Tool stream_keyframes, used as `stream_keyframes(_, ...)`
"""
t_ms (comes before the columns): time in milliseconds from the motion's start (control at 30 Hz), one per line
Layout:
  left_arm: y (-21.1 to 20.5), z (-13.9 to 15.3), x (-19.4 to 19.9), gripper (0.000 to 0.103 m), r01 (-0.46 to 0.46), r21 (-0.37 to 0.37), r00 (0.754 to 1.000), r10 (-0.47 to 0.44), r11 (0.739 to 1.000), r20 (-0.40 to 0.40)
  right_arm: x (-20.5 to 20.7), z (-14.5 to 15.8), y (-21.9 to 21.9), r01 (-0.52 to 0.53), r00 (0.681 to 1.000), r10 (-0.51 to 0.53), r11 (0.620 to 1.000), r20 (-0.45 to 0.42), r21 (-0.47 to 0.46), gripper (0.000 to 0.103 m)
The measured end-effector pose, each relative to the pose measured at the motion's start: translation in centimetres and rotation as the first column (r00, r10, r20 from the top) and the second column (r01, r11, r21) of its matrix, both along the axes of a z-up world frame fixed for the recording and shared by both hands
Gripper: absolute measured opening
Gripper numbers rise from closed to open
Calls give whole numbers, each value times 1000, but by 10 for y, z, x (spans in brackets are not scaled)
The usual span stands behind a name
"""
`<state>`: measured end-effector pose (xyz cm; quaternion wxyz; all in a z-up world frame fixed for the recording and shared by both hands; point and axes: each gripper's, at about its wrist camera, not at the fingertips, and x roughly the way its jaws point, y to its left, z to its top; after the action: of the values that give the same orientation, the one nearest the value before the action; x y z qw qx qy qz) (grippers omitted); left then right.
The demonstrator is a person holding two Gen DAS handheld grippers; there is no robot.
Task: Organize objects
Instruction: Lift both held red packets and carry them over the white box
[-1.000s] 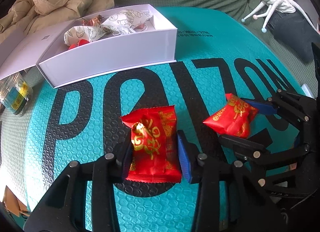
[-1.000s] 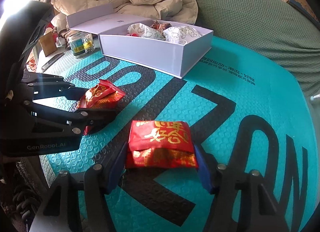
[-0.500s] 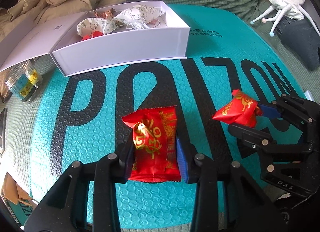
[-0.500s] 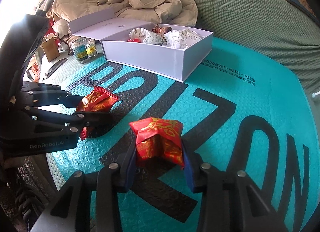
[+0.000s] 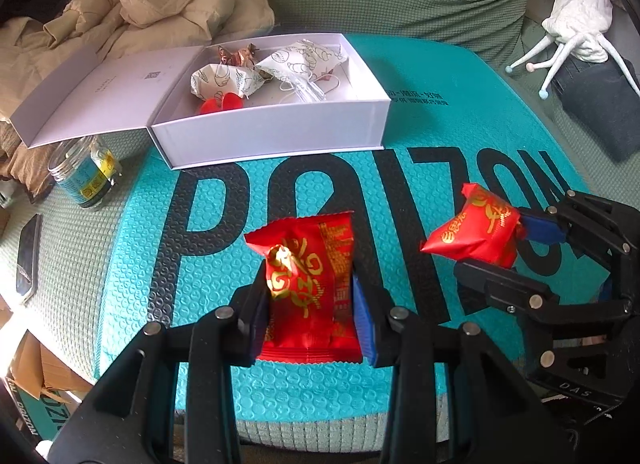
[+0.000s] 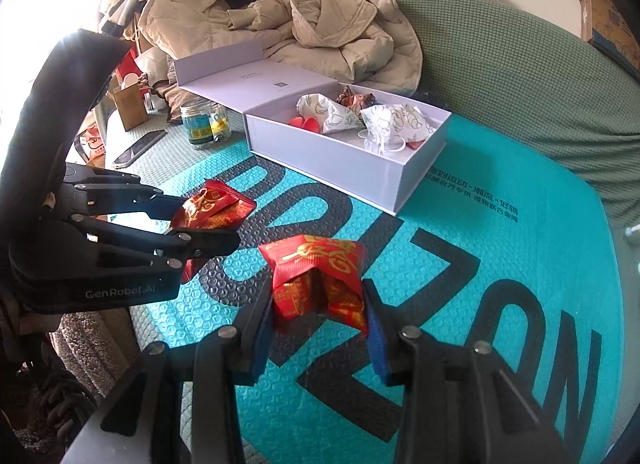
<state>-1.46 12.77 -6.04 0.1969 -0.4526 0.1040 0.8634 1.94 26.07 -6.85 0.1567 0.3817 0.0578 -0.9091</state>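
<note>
Two red, gold-printed snack packets point(image 5: 310, 288) point(image 6: 320, 280) hang pinched above the teal mat, near the open white box point(image 5: 276, 132).

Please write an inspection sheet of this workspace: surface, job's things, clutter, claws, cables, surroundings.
Surface: teal bubble mat with black letters, on a green cover.
Job's things: two red snack packets; open white box holding wrapped items.
Clutter: glass jar and phone left of the mat.
Claws: left claw shut on the left packet; right claw shut on the right packet; both packets appear lifted off the mat.
Cables: nothing seen.
Surroundings: beige jacket behind the box; white branched item at far right.
</note>
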Motion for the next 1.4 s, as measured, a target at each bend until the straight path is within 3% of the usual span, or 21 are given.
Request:
stream_keyframes(633, -10, 63, -11, 35, -45, -2, 998, 45, 999, -37, -5, 62, -16, -105, 992, 104, 994, -65, -9, 40)
stream_keyframes(1400, 18, 80, -97, 35, -14, 1, 1000, 14, 1000, -24, -83, 83, 3, -137, 989, 136, 991, -60, -2, 40)
